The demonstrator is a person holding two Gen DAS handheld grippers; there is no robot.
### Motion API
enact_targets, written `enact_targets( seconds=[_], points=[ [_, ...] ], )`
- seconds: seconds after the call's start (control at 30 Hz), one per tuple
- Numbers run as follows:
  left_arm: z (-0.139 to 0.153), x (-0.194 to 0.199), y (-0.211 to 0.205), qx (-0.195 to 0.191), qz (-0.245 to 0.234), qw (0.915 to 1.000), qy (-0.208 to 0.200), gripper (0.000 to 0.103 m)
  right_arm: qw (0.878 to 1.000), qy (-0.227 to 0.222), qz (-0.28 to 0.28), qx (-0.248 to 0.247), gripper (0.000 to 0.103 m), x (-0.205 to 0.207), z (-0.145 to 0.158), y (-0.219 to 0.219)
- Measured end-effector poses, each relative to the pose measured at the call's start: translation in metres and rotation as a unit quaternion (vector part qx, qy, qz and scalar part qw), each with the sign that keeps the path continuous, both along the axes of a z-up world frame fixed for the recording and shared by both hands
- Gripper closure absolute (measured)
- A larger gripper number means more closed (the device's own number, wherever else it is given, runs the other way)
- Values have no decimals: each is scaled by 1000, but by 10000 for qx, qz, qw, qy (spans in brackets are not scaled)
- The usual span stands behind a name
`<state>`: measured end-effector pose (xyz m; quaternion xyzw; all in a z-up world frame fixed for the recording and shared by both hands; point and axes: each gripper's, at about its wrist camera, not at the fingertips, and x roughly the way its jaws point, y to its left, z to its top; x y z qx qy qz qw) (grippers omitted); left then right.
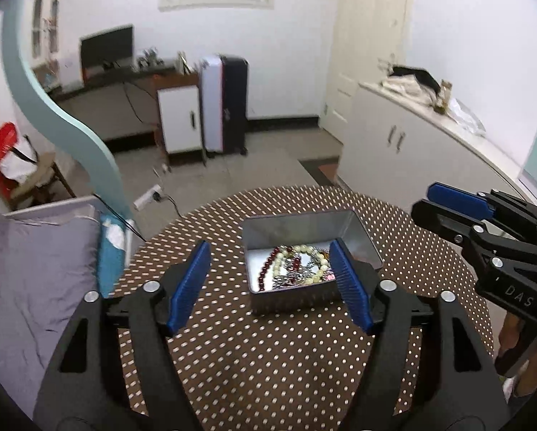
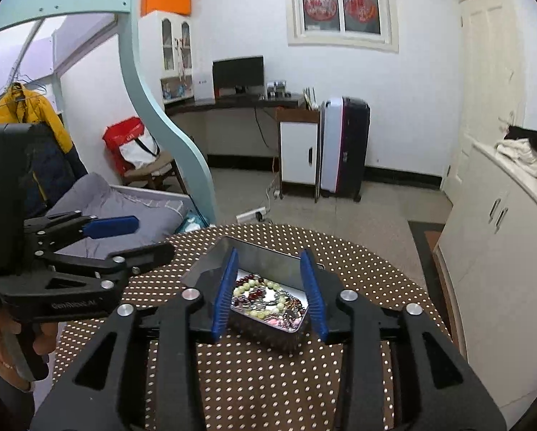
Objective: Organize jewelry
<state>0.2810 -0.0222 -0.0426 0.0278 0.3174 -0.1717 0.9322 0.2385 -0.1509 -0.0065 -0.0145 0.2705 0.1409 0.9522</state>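
Note:
A rectangular metal tin (image 1: 301,224) stands on the round polka-dot table (image 1: 268,359). It holds a tangle of jewelry (image 1: 295,264): dark red beads, pale green beads and silvery chains. My left gripper (image 1: 272,258) is open and empty, held above the table just in front of the tin. My right gripper (image 2: 270,269) is open and empty, held over the tin (image 2: 265,251) and its jewelry (image 2: 268,300). Each gripper shows in the other's view, the right gripper (image 1: 448,204) at the table's right and the left gripper (image 2: 124,237) at its left.
A bed with grey bedding (image 1: 27,269) lies left of the table. A white cabinet (image 1: 430,136) stands to the right. A desk with a monitor (image 2: 238,73), a suitcase (image 2: 344,147) and a power strip (image 2: 252,213) on the floor are further back.

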Motion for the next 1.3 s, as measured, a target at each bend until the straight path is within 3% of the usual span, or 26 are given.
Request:
enact_targets(
  seconds=[0.37,0.63,0.97,1.3],
  points=[
    [39,-102,25,3,613,9935,-963,13,9976,-637,-270,20,39,-84,24,3],
    [49,-160,31,30,778,9879,-1341,11,9933,-1014,-552,-15,23,-132,32,13],
    [67,-230,34,-56,1065,9713,-2124,7,9859,-1529,-683,-45,12,-188,40,24],
    [72,-265,39,-256,1169,9637,-2385,7,9730,-2087,-950,-275,8,-228,43,36]
  ],
)
